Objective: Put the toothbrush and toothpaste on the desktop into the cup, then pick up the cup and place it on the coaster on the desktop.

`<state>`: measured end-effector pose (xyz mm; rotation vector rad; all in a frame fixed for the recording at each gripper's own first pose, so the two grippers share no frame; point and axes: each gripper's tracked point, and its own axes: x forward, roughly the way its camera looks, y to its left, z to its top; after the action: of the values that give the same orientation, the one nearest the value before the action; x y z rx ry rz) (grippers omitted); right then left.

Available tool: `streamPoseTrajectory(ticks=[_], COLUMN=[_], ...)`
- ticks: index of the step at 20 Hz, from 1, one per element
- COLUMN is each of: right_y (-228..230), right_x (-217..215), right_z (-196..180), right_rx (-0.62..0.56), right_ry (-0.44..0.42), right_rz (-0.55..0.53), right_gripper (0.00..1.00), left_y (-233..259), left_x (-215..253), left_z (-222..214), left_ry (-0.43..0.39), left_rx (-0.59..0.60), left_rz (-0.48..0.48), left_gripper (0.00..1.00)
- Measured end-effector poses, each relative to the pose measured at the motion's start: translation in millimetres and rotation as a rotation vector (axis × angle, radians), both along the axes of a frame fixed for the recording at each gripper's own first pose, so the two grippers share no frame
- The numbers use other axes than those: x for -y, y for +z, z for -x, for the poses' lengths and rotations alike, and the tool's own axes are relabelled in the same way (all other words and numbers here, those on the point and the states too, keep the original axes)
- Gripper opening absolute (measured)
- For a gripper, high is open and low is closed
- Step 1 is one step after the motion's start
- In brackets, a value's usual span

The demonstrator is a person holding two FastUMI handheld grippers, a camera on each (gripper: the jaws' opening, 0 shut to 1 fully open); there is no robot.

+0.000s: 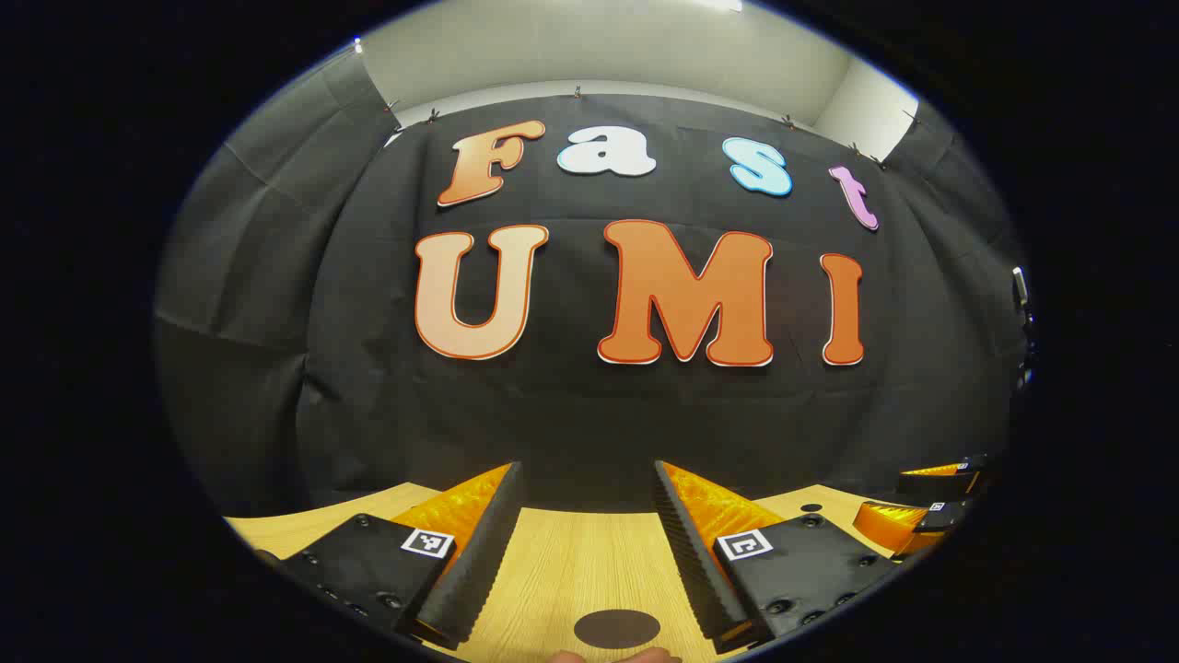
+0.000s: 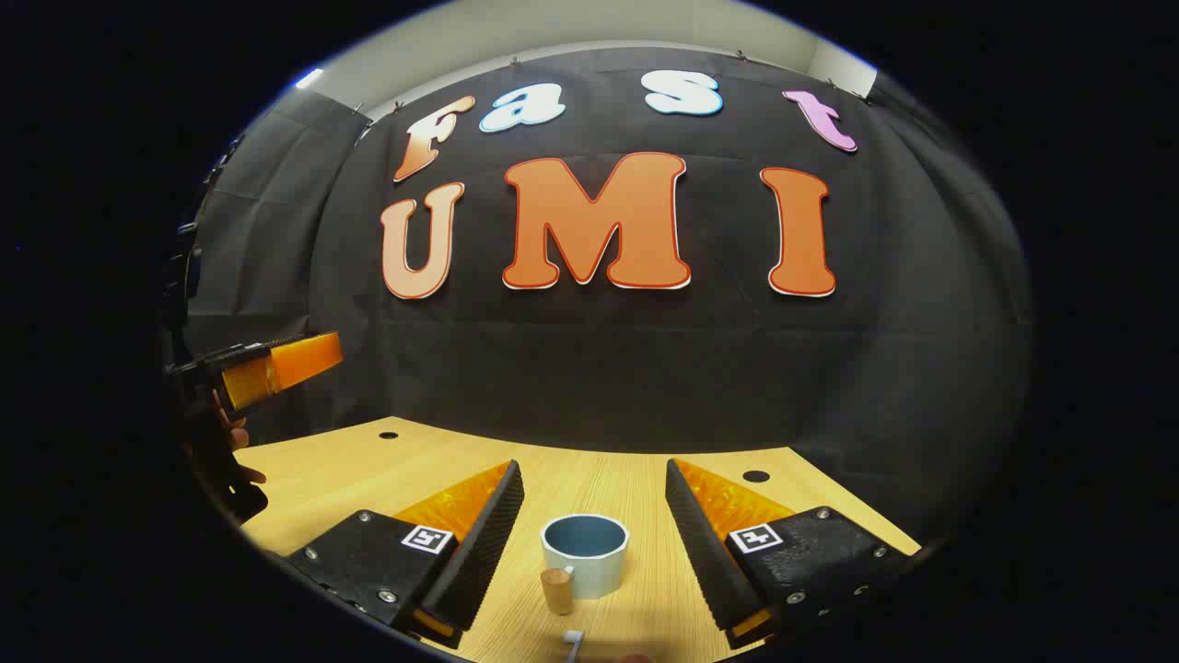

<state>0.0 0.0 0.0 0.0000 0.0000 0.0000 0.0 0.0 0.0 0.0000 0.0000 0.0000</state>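
Standing unmarked, cup between spread jaws.

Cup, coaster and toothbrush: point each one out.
cup [image 2: 586,566]: right gripper view, on its pale outer wall.
coaster [image 1: 616,629]: left gripper view, middle of the dark round disc.
toothbrush [image 2: 573,640]: right gripper view, on its white head at the bottom edge.

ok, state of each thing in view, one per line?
left gripper: open, nothing between fingers, above the desktop
right gripper: open, the cup between its fingers, untouched
cup: upright on desktop, looks empty
toothbrush: head near the cup, outside it
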Motion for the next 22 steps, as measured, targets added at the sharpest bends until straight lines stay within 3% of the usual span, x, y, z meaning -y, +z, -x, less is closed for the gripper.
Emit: streamPoseTrajectory(ticks=[1,3,5,7,9,10,11,13,17,19,21,22], right_y=[-2,-2,-1,-1,3,7,9,16,16,15,15,14], right_x=[-1,-7,-12,-14,-15,-16,-14,-11,-4,1,5,6], right_z=[-1,-1,1,4,4,4,5,6,13,16,20,22], right_rx=[-0.005,-0.002,0.006,0.012,0.022,0.031,0.041,0.055,0.045,0.035,0.026,0.019], right_ry=[0.000,0.008,0.018,0.018,0.015,0.016,0.011,0.000,-0.021,-0.032,-0.043,-0.047], right_rz=[0.007,0.018,0.029,0.034,0.031,0.026,0.023,0.021,0.013,0.018,0.024,0.026], right_gripper=[0.93,0.95,0.93,0.93,0.93,0.93,0.93,0.93,0.93,0.93,0.93,0.93], left_y=[-3,-6,-7,-9,-10,-8,-6,-3,-12,-18,-23,-27], left_x=[-4,-12,-21,-26,-25,-23,-22,-18,-11,-9,-4,-1], left_z=[1,4,5,9,11,11,12,14,17,20,22,24], left_ry=[0.003,0.011,0.025,0.032,0.021,0.014,0.010,0.000,-0.023,-0.033,-0.049,-0.059], left_rx=[-0.006,-0.015,-0.012,-0.017,-0.027,-0.024,-0.020,-0.016,-0.054,-0.082,-0.110,-0.128], left_rz=[-0.001,-0.022,-0.036,-0.040,-0.040,-0.042,-0.047,-0.055,-0.045,-0.042,-0.047,-0.048], left_gripper=[0.88,0.85,0.92,0.87,0.85,0.92,0.88,0.92,0.85,0.92,0.85,0.87])
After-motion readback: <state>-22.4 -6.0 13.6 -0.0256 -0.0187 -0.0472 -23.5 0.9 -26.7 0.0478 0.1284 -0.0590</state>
